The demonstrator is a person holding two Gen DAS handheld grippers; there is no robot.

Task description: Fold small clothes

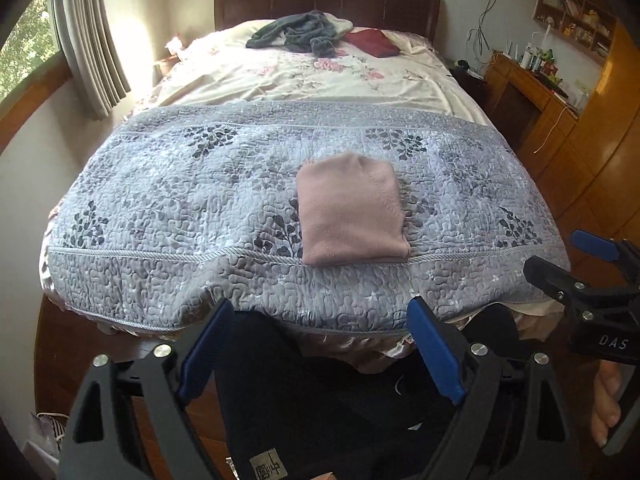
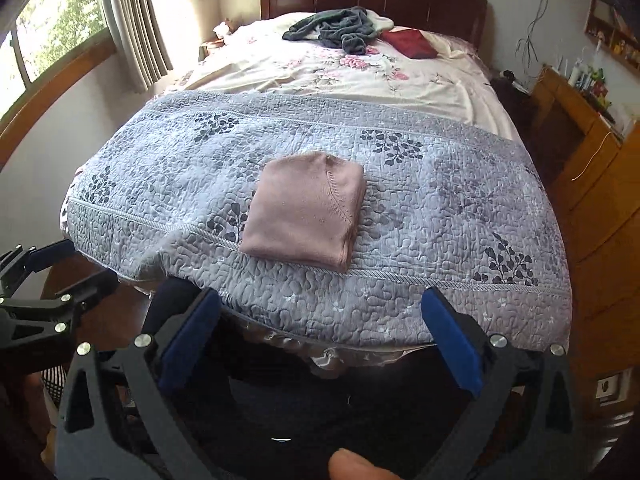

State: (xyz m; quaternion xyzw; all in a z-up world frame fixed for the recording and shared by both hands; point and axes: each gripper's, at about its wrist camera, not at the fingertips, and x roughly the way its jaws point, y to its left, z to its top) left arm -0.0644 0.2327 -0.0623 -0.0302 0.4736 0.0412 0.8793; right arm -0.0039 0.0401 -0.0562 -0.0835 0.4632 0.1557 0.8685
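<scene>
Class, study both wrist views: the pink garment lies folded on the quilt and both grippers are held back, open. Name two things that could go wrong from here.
1. The pink garment lies close to the quilt's near edge; a nudge from the left gripper or right gripper might slide it off.
2. Gripping only its top layer could undo the fold.

Bedroom: bed (image 1: 280,80) with dark wooden headboard (image 1: 320,4); grey quilted coverlet (image 1: 200,208) across its foot end; curtained window (image 2: 48,28), daylight; wooden desk (image 1: 532,92), wall shelf (image 1: 576,12), wood floor (image 1: 592,184).
</scene>
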